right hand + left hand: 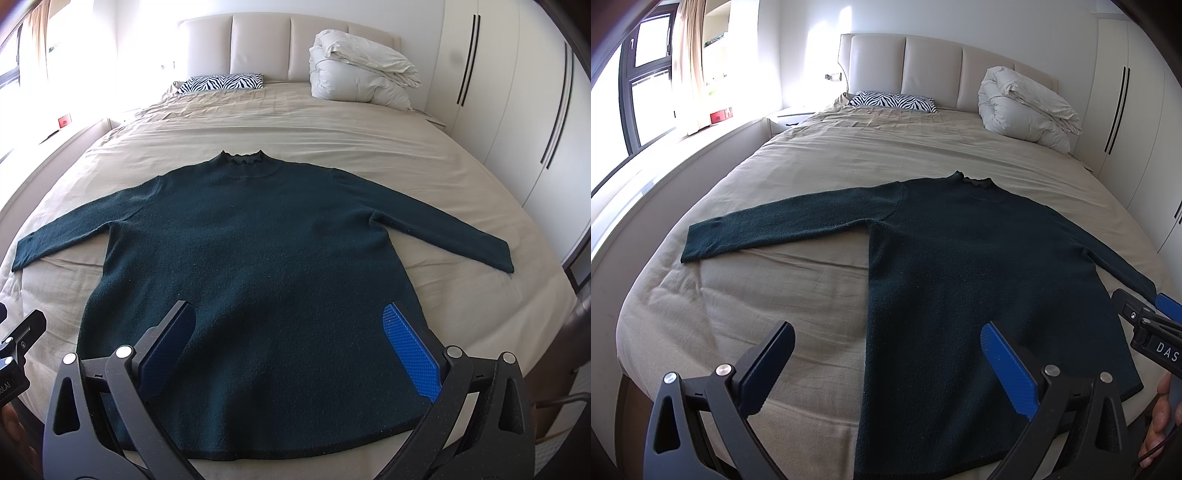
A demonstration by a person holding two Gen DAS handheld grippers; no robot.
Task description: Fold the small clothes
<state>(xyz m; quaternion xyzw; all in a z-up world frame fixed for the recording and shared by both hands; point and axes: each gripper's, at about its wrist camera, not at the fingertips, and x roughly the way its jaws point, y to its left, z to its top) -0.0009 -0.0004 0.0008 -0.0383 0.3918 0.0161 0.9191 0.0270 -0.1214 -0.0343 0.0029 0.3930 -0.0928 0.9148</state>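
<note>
Beige bed [332, 140] carries the green sweater [258, 258] flat, sleeves spread, ready for folding. Your left tongs [886, 354] and right tongs [288, 332] hover released above its hem, grasping nothing.

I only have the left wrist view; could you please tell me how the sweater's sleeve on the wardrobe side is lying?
Observer: In the right wrist view that sleeve lies flat and straight on the bed, unfolded.
Operator: Thank you. Is the right gripper open?
Observer: Yes, the right gripper is wide open over the lower part of the sweater, holding nothing.
Operator: And the hem?
Observer: The hem shows along its full width, lying flat and not turned up.
</note>
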